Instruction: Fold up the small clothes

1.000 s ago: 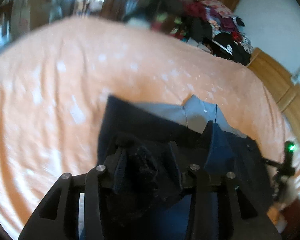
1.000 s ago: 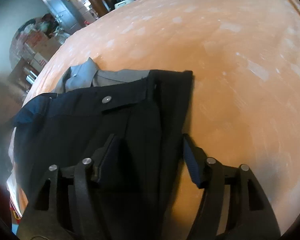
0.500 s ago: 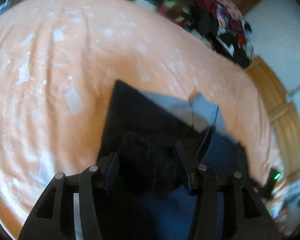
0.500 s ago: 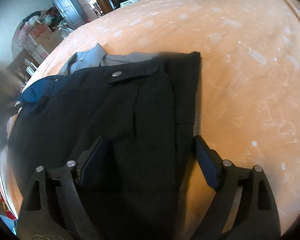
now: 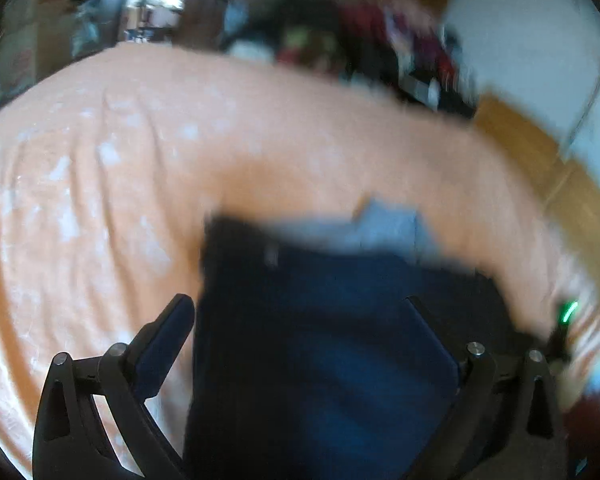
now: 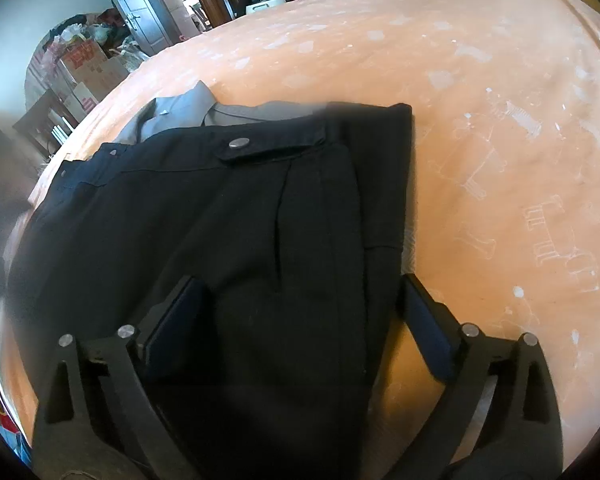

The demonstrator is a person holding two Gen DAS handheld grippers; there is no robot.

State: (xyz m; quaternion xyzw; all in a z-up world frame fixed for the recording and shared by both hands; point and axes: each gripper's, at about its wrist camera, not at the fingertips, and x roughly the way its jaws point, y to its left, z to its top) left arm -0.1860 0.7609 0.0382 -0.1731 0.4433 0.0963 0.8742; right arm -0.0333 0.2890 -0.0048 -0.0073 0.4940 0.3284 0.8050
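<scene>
Bedspread (image 6: 480,128): orange with pale white drawings, covers the whole bed under the clothes.
Left gripper (image 5: 300,336): fingers spread wide and released, nothing pinched; it hangs over the dark fabric in a blurred view.
Dark trousers (image 6: 228,220): folded flat on the bedspread, a silver button (image 6: 239,143) on the flap near the far edge.
Grey shirt (image 6: 184,110): lies under the trousers, its collar poking out at the far side.
Right gripper (image 6: 300,308): fingers apart and released, straddling the trousers' right edge.
</scene>
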